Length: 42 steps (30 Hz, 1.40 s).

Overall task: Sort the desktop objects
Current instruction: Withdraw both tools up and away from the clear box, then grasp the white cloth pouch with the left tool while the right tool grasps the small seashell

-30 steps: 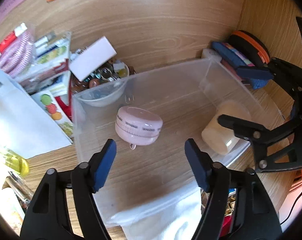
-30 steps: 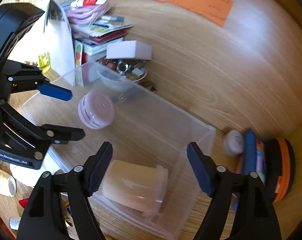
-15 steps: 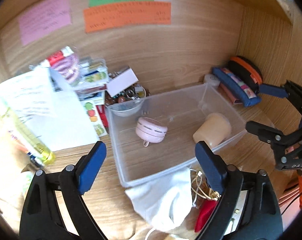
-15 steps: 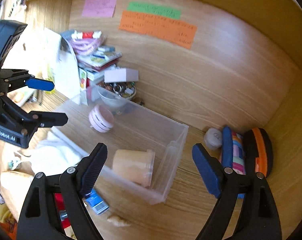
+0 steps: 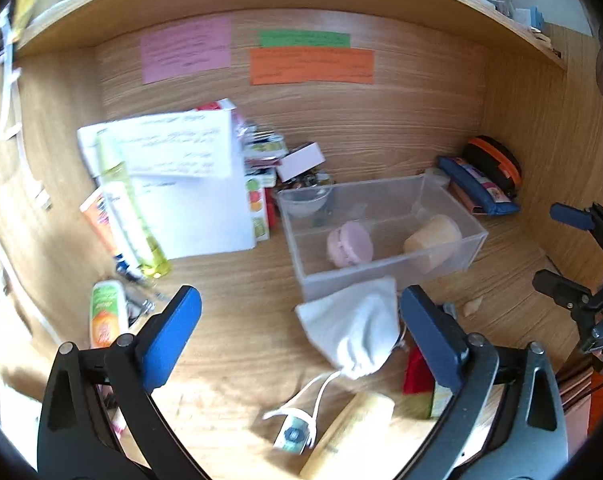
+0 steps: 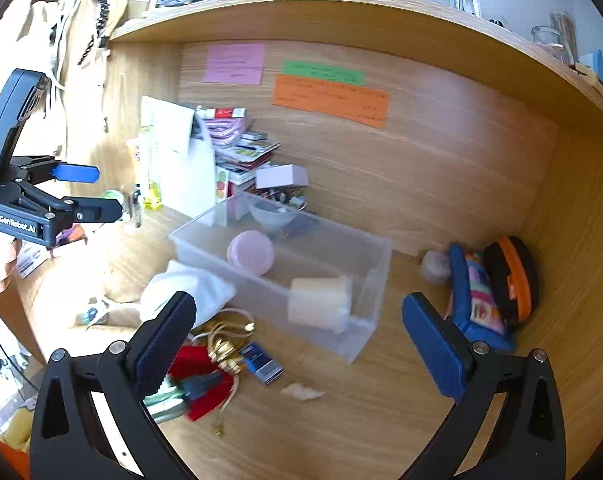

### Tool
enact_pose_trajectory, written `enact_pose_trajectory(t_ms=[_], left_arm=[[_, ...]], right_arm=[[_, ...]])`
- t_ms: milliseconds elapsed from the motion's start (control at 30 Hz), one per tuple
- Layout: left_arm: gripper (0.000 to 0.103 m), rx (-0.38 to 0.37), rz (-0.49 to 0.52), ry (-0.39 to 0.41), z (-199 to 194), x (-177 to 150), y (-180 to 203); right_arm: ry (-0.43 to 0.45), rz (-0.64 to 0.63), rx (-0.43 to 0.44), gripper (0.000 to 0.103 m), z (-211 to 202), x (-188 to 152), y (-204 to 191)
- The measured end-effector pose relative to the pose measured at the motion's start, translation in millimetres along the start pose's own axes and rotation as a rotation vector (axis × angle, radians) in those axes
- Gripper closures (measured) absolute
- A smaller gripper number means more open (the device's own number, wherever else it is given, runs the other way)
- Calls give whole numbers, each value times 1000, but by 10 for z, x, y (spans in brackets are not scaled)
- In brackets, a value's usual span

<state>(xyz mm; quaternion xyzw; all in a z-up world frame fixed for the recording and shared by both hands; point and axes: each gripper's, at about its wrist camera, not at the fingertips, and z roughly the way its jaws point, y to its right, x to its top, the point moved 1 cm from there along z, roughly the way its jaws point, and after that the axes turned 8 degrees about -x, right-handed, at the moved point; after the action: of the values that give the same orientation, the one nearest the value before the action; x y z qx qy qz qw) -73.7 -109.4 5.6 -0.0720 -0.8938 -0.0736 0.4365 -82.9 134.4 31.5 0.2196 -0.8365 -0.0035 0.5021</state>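
Observation:
A clear plastic bin (image 5: 385, 276) (image 6: 361, 344) stands on the wooden desk. In it lie a pink round case (image 5: 349, 244) (image 6: 250, 252) and a cream cup on its side (image 5: 431, 242) (image 6: 319, 298). My left gripper (image 5: 299, 332) is open and empty, held well above the desk in front of the bin. My right gripper (image 6: 297, 340) is open and empty, also high and back from the bin. A white cloth pouch (image 5: 353, 328) (image 6: 181, 292) lies at the bin's near wall.
Papers and booklets (image 5: 181, 184) and a yellow bottle (image 5: 129, 208) stand at the left. A bowl of trinkets (image 6: 277, 204) sits behind the bin. A blue pouch (image 6: 477, 300) and orange-black case (image 6: 513, 280) lie right. Red cloth, gold chain (image 6: 221, 344) and small items lie in front.
Both grippers have pulled back and up from the bin, so the whole desk shows. The pink case and the cream cup stay in the bin.

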Motion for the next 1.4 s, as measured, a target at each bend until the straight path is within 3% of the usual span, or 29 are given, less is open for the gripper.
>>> enact_pose_trajectory(t_ms=[233, 600, 700, 933, 1133, 1233, 1300, 1400], left_arm=[[2, 8, 0, -37, -1, -300, -30], [2, -175, -44, -247, 840, -431, 126], [2, -189, -75, -307, 1065, -447, 135], [2, -227, -172, -412, 1430, -447, 56], [2, -230, -184, -412, 1532, -388, 79], [12, -236, -155, -404, 1559, -368, 103], [24, -265, -153, -414, 1605, -362, 89], [29, -270, -141, -407, 1619, -365, 87]], right_arm=[[-30, 35, 9, 0, -4, -273, -81], [-183, 108, -40, 0, 312, -782, 206], [-242, 94, -36, 3, 466, -891, 251], [-327, 32, 37, 26, 816, -950, 187], [-362, -24, 81, 43, 1037, -914, 103], [-361, -26, 103, 53, 1067, -903, 98], [-362, -20, 115, 59, 1083, -903, 104], [-360, 0, 145, 66, 1101, -910, 115]])
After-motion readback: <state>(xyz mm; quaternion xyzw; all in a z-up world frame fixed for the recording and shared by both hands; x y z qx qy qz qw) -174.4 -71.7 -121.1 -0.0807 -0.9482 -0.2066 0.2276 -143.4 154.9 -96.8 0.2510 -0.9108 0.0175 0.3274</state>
